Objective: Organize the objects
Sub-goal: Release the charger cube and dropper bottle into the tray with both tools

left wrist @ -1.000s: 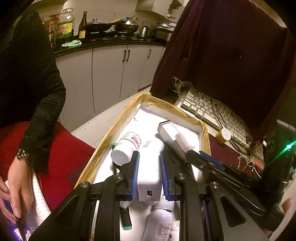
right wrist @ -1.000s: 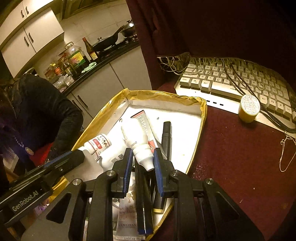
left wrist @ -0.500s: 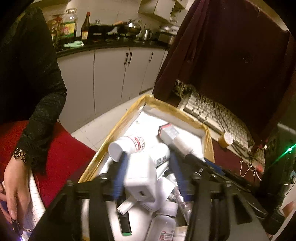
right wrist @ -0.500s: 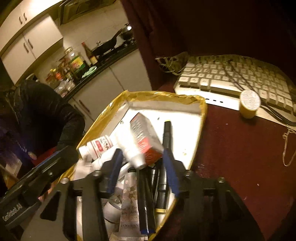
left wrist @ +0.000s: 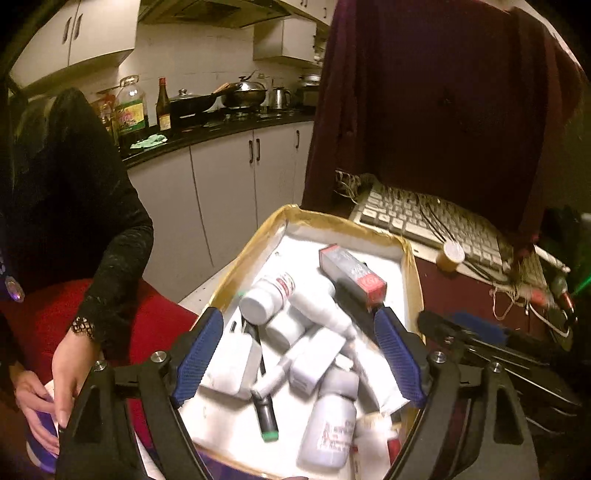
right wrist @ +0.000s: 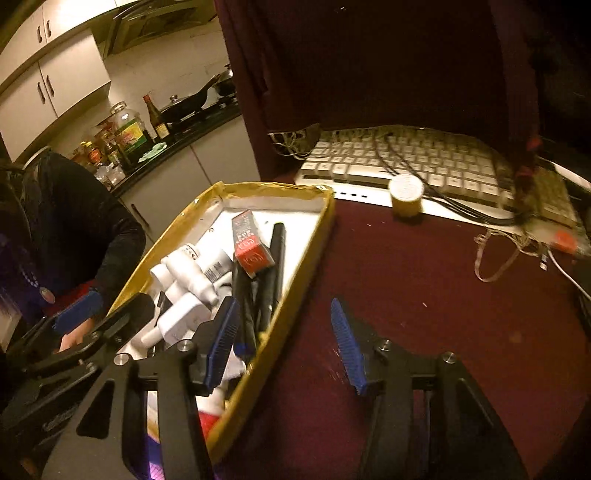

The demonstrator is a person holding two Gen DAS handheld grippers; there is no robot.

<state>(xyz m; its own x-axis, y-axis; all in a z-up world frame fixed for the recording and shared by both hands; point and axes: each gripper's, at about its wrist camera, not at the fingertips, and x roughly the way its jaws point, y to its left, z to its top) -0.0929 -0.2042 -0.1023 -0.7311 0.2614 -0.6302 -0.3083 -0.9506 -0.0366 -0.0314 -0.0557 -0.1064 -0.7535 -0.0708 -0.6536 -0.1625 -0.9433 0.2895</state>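
White base cabinets (left wrist: 221,192) under a dark countertop (left wrist: 229,129); white wall cupboards (left wrist: 77,35) above. Tiled wall (left wrist: 207,79) behind. Warm, dim lighting.

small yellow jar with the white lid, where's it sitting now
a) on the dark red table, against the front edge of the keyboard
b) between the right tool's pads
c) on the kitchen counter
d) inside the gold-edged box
a: the small yellow jar stands upright on the dark red table right at the front edge of the keyboard, outside the gold-edged box.
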